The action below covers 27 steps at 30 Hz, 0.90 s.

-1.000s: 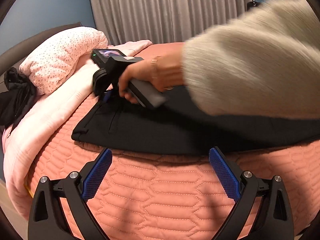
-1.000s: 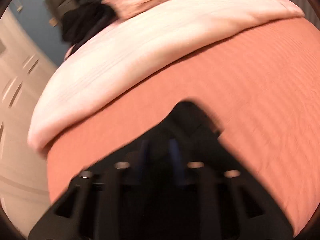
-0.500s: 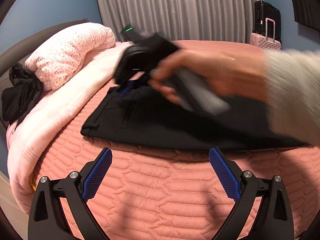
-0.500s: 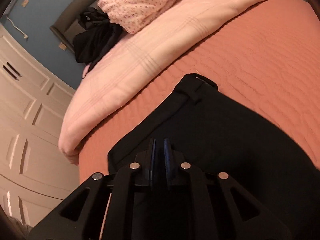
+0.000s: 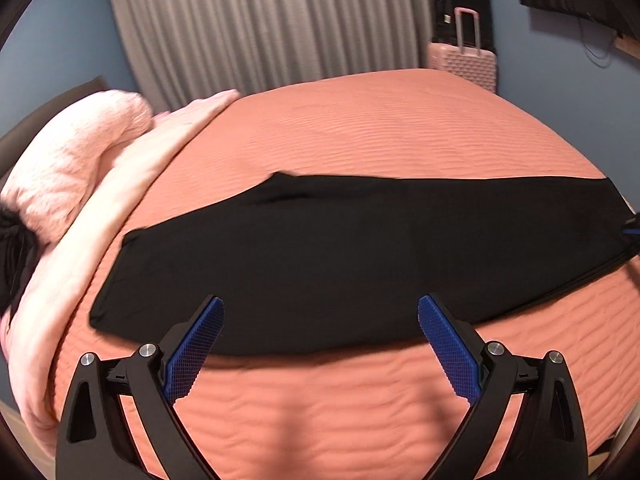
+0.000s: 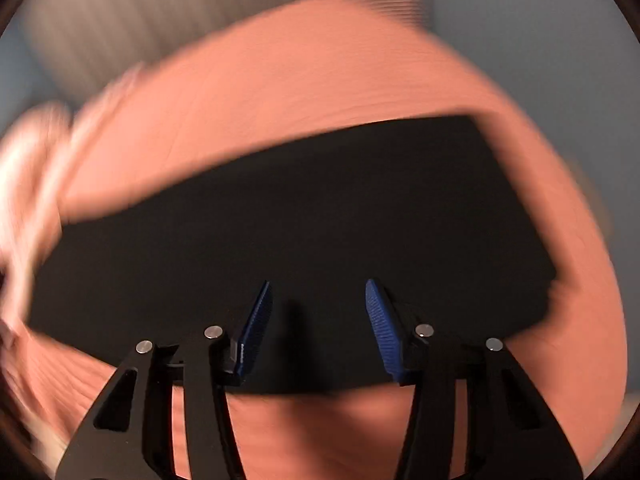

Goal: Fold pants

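Lying flat as one long black strip across bed (image 5: 380,120), 9 to 3 o'clock: pants (image 5: 340,248), apparently halved lengthwise; crosswise folds left. Left tongs (image 5: 320,344) & right tongs (image 6: 319,328) gaped wide, held nothing.

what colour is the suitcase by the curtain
Pale pink suitcase with a ridged shell, clearest in the left wrist view.

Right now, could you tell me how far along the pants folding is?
Done: the black pants lie flat as one long strip across the orange quilt, apparently folded leg over leg. In hand: nothing; the left tool and right tool are both open, hovering at the near edge. Left: folding the strip crosswise into a compact stack.
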Tool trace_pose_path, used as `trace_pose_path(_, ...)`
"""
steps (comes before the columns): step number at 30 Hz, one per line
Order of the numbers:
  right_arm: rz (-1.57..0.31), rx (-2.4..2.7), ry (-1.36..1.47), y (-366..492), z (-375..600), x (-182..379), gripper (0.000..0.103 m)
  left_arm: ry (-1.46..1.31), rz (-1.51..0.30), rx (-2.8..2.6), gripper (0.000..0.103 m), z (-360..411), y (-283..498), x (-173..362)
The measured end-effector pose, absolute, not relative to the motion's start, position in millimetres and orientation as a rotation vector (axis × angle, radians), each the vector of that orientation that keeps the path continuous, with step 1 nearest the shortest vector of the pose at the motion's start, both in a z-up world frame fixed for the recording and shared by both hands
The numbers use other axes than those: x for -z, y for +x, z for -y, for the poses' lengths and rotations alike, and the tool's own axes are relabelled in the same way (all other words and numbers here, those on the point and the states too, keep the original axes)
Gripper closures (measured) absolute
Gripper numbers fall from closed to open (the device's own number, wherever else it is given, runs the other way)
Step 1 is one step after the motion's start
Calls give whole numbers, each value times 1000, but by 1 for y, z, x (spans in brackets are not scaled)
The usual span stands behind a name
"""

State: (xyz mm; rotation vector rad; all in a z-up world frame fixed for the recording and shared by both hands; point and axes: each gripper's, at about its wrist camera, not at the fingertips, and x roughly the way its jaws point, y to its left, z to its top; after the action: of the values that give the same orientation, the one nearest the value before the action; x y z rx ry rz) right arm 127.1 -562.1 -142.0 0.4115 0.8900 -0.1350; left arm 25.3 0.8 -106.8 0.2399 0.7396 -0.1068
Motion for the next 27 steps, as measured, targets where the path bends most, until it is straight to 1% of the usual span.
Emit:
trace_pose_path(1, -856, 165, 434, 113, 581, 142, 49, 258, -737, 118, 6, 17, 29, 107)
trace_pose_path(2, -898, 240, 417, 98, 606, 153, 47, 273, -740, 122, 6, 33, 33, 109)
trace_pose_path(3, -953, 302, 405, 88, 623, 164, 48, 286, -761, 120, 6, 52, 39, 111)
trace_pose_path(4, -926, 293, 473, 73, 638, 166, 49, 283, -775, 129, 6, 62, 43, 112)
trace_pose_path(5, -861, 289, 573, 54, 652, 162, 47, 274, -793, 139, 6, 76, 48, 113)
trace_pose_path(7, -806, 256, 672, 38, 668, 162, 47, 239, -834, 153, 6, 94, 54, 115)
trace_pose_path(9, -799, 198, 730, 43, 675, 167, 47, 198, -855, 169, 6, 105, 55, 113)
trace_pose_path(10, -793, 146, 802, 48, 680, 176, 47, 184, -866, 179, 6, 111, 55, 112)
trace_pose_path(13, -722, 93, 922, 61, 688, 190, 47, 200, -857, 180, 6, 125, 51, 109)
trace_pose_path(16, -687, 93, 953, 75, 689, 192, 47, 235, -846, 187, 6, 137, 46, 107)
trace_pose_path(19, -700, 95, 903, 97, 672, 186, 48, 242, -852, 191, 6, 142, 45, 109)
trace_pose_path(21, -703, 102, 885, 94, 670, 183, 61, 249, -849, 186, 6, 145, 45, 109)
trace_pose_path(22, -709, 105, 891, 96, 669, 184, 77, 255, -842, 185, 6, 145, 46, 107)
trace_pose_path(23, -722, 115, 898, 99, 669, 189, 83, 262, -835, 179, 6, 144, 45, 107)
trace_pose_path(25, -721, 118, 910, 100, 667, 188, 87, 271, -823, 173, 6, 139, 45, 105)
trace_pose_path(27, -721, 139, 858, 104, 658, 176, 87, 274, -818, 153, 6, 130, 45, 105)
